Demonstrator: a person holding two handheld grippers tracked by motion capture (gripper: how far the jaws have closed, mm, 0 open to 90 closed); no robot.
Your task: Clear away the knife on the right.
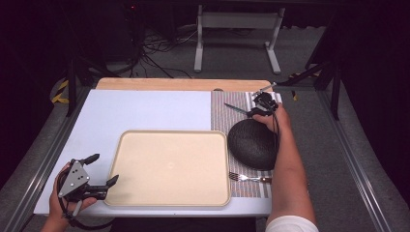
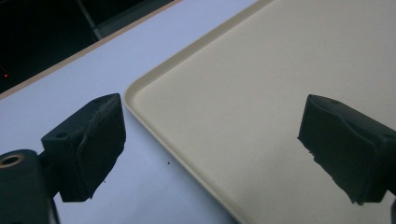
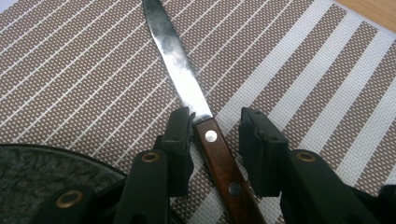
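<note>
A knife (image 3: 173, 53) with a steel blade and a riveted wooden handle lies on the striped placemat (image 3: 84, 70). My right gripper (image 3: 217, 120) straddles the handle. Its left pad touches the wood and a gap remains at the right pad, so it is open. From above, that gripper (image 1: 263, 104) is at the mat's far right, with the knife (image 1: 235, 108) pointing left. My left gripper (image 1: 104, 169) is open at the near left. Its jaws span the left rim of the beige tray (image 2: 280, 70), one over the table and one over the tray, with nothing between them.
A dark round plate (image 1: 253, 142) sits on the placemat (image 1: 220, 113) just near of my right hand. A fork (image 1: 249, 178) lies on the mat's near end. The tray (image 1: 169, 166) has nothing on it. The white tabletop (image 1: 145, 108) stretches behind it.
</note>
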